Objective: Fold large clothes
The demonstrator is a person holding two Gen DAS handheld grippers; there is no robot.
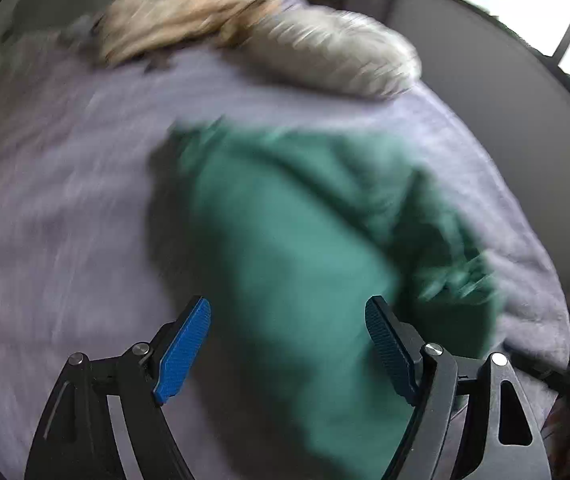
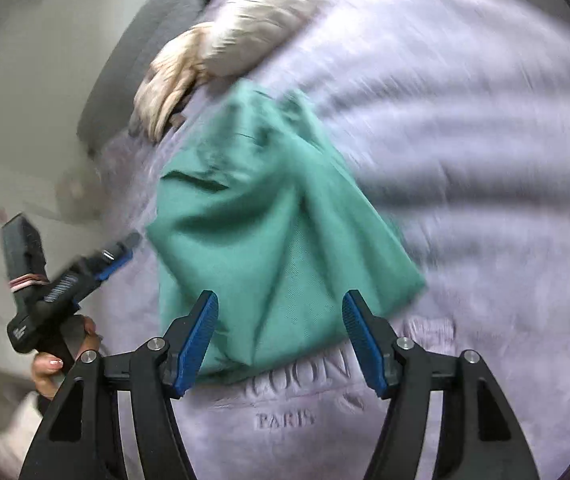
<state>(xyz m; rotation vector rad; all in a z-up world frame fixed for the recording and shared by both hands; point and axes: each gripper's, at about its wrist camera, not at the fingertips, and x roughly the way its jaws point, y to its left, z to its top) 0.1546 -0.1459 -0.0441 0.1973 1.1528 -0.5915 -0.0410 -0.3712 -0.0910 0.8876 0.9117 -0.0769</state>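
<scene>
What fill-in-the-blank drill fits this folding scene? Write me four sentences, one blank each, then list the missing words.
1. The garment lying on the lavender blanket is ____ in colour.
2. The jaws of the right gripper stand ____.
3. The word embossed on the blanket below the garment reads ____.
4. The cream furry cushion lies at the blanket's ____ edge.

Missing words: green; open; PARIS; far

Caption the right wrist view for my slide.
Open right gripper above a crumpled green cotton garment on a lavender embossed blanket.
</scene>
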